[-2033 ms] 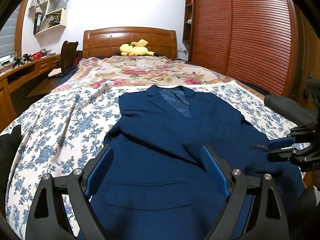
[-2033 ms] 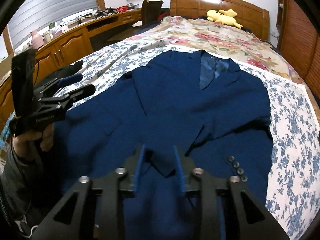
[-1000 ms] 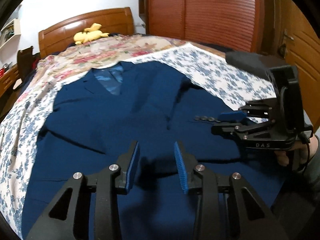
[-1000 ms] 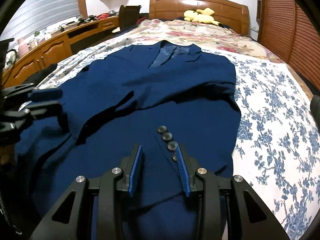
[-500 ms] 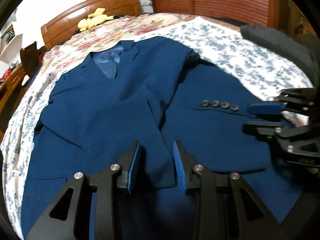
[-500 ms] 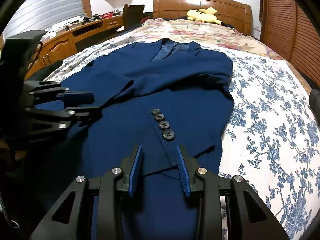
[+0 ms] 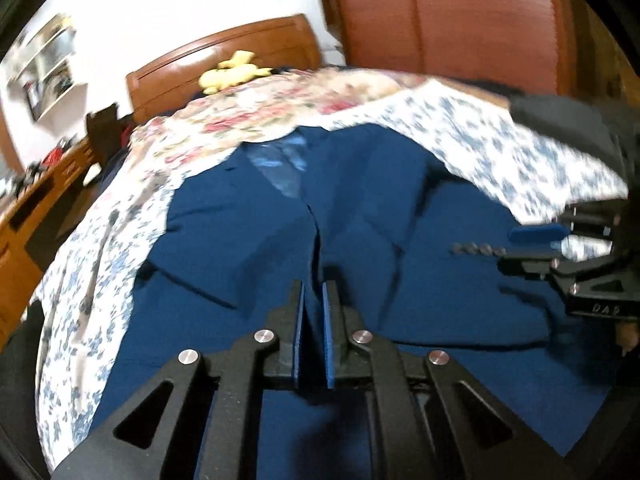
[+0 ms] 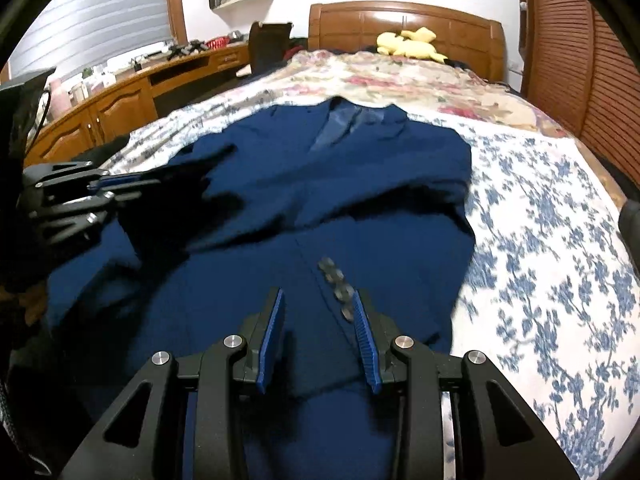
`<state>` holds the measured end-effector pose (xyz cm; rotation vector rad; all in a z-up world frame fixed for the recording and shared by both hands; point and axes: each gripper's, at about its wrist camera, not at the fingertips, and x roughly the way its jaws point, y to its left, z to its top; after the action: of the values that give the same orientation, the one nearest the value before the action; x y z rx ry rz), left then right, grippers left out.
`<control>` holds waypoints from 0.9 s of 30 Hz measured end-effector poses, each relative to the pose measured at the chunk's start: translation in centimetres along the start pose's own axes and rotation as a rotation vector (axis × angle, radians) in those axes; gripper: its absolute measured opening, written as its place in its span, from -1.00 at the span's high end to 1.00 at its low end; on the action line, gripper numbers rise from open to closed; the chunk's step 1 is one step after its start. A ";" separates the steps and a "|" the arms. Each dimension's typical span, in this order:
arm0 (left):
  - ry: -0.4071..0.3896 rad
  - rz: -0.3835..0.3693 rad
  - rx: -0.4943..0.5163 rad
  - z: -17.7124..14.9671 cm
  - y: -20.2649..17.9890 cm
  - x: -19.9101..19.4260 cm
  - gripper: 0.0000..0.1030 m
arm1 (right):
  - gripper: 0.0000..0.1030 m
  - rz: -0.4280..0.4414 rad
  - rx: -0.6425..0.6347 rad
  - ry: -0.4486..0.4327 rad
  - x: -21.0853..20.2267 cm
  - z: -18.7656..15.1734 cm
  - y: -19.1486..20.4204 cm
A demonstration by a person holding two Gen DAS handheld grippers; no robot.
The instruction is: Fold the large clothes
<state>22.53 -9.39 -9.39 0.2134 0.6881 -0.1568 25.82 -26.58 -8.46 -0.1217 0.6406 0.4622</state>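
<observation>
Left gripper [image 7: 314, 312] closing on the navy blazer [image 7: 360, 216] front edge, right gripper [image 8: 318, 320] waiting over the cuff.

Blazer is lying flat on the floral bedsheet [image 8: 540, 220], collar pointing away toward the headboard [image 8: 404, 24], long axis running straight out from both jaws. Left jaws are closing, nearly together, with cloth seemingly pinched between them. Right jaws are standing apart, astride the cuff buttons [image 8: 336, 284], gripping nothing, the nearer hand to that sleeve.

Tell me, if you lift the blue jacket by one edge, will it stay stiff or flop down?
Probably flop: the jacket lies limp with soft creases over the bed. It looks thick and layered, so likely fairly heavy. The sleeve may slide off.
</observation>
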 end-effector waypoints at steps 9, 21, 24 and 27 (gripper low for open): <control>0.013 0.015 -0.089 -2.1 5.6 -1.2 0.82 | 0.30 -0.001 -0.024 0.022 2.8 1.3 2.4; 0.008 0.006 -0.126 -5.5 8.0 -3.8 0.78 | 0.30 0.010 -0.036 0.048 5.3 2.1 2.9; -0.005 -0.004 -0.145 -6.1 9.3 -4.7 0.10 | 0.30 0.017 -0.028 0.047 5.3 2.2 2.6; -0.013 0.007 -0.159 -6.7 10.5 -5.3 -0.17 | 0.30 0.016 -0.020 0.050 5.6 2.3 2.6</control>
<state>16.62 2.76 -9.55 0.0626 0.6835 -0.0963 29.87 -21.61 -9.97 -0.1472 0.6872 0.4826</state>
